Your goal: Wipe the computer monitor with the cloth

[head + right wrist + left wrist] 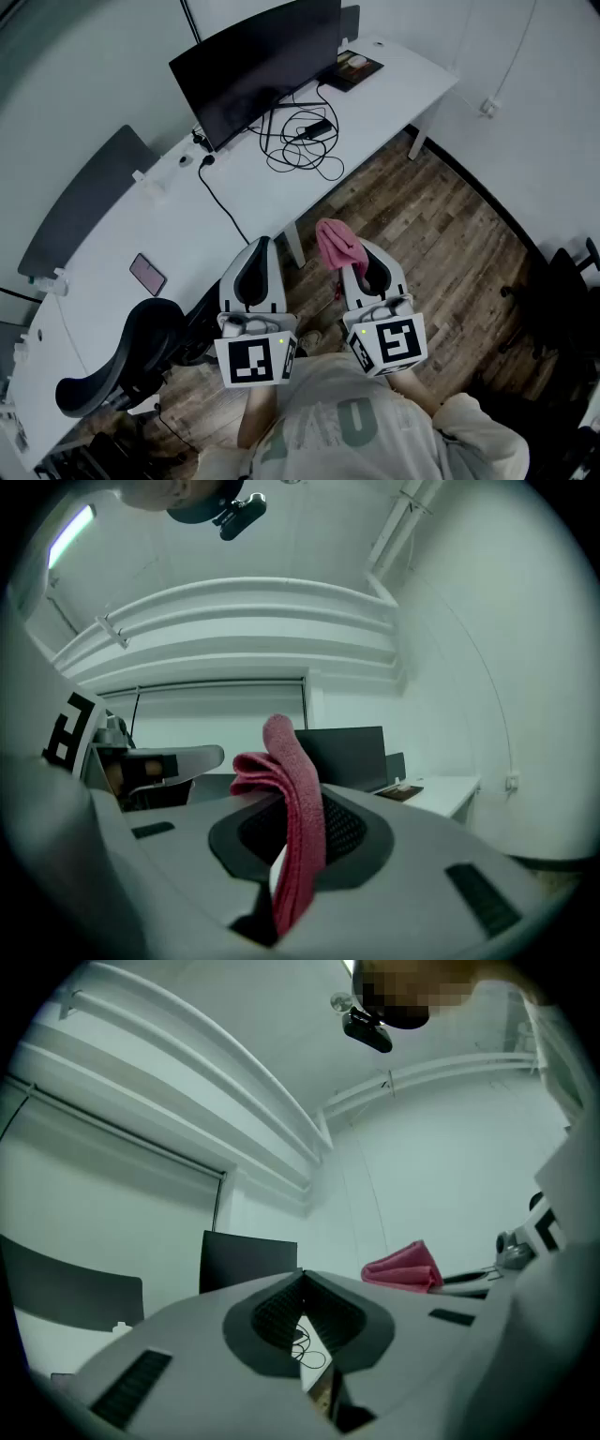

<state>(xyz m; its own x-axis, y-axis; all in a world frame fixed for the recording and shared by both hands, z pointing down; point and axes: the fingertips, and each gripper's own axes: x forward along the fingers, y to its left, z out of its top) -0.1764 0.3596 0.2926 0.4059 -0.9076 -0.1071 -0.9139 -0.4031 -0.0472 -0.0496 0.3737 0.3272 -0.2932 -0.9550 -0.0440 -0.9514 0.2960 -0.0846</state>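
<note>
Pink cloth held short of the monitor.
Right gripper has its fingers clamped on the cloth; left gripper has its fingers closed, empty.

Looking steeply down from the head onto the left gripper and right gripper close below, desk farther ahead, and low along each gripper's own jaws, tilted upward, with monitor and cloth shared by all three views.

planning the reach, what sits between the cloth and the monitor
In the head view, a tangle of black cables on the white desk lies between the cloth and the monitor.
</note>
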